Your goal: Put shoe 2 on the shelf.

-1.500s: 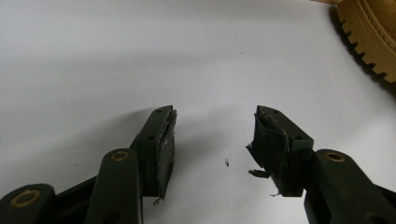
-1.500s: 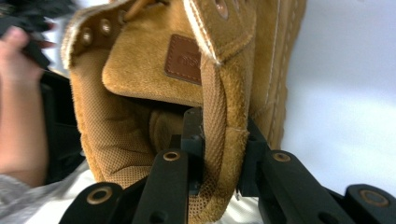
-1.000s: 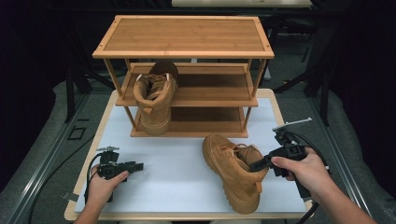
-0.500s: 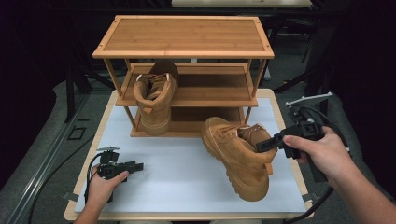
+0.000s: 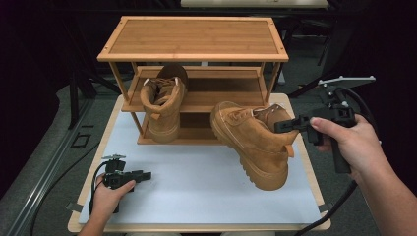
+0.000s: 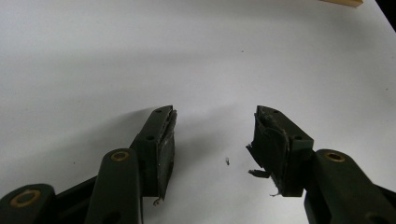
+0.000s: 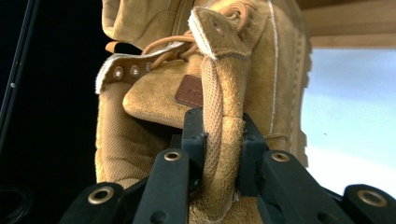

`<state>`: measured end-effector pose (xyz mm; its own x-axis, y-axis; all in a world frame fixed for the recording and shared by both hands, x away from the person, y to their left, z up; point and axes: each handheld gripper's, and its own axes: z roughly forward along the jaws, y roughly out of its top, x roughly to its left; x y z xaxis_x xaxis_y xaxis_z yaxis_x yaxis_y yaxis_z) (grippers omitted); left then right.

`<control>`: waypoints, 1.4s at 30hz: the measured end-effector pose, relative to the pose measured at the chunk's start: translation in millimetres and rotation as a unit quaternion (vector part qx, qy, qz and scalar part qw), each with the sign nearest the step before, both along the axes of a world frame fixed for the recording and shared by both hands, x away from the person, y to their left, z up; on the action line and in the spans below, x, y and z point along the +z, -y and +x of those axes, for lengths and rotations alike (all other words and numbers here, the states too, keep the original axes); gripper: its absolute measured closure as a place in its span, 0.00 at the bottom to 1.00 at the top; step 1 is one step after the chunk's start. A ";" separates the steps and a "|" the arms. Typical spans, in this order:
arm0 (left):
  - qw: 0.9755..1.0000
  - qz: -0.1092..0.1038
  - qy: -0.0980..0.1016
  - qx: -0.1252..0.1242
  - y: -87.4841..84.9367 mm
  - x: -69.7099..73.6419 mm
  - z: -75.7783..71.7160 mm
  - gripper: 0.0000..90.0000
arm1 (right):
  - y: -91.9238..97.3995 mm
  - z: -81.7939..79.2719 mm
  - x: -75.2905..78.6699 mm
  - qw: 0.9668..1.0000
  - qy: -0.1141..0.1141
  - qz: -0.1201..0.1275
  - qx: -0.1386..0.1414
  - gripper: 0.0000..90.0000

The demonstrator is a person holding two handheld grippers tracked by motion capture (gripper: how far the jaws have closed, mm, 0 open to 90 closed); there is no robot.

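Tan suede boot (image 5: pixel 255 142) now lifted clear of tabletop (image 5: pixel 196 187), hanging toe toward rack (image 5: pixel 194 54); a second ago it lay on white surface. Your right tongs (image 5: pixel 279 126) grip its heel collar; your left tongs (image 5: pixel 142 174) rest open, unmoved. Second boot (image 5: pixel 162 105) sits on middle shelf. Boot's toe cut off in right gripper view.

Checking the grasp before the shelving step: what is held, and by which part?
The right gripper pinches the tan boot by its padded collar; the left gripper holds nothing.
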<state>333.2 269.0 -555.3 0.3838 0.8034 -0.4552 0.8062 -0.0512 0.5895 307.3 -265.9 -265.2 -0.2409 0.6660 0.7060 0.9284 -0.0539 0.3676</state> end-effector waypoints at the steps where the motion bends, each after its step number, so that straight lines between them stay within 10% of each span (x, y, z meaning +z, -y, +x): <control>1: 1.000 0.000 0.000 0.001 -0.2 -0.4 0.1 0.54 | 1.9 -0.9 1.7 1.000 0.002 0.001 -0.003 0.87; 14: 1.000 0.001 -0.001 0.000 0.3 -0.5 0.8 0.54 | 1.1 22.5 11.3 0.998 0.048 0.022 -0.042 0.87; 27: 1.000 -0.002 -0.003 -0.004 0.0 -1.2 1.4 0.54 | -22.5 77.4 -17.4 0.987 0.080 0.037 -0.131 0.87; 42: 1.000 -0.001 -0.003 -0.007 -0.3 -1.9 1.6 0.54 | -50.2 90.6 -41.9 0.977 0.106 0.041 -0.183 0.87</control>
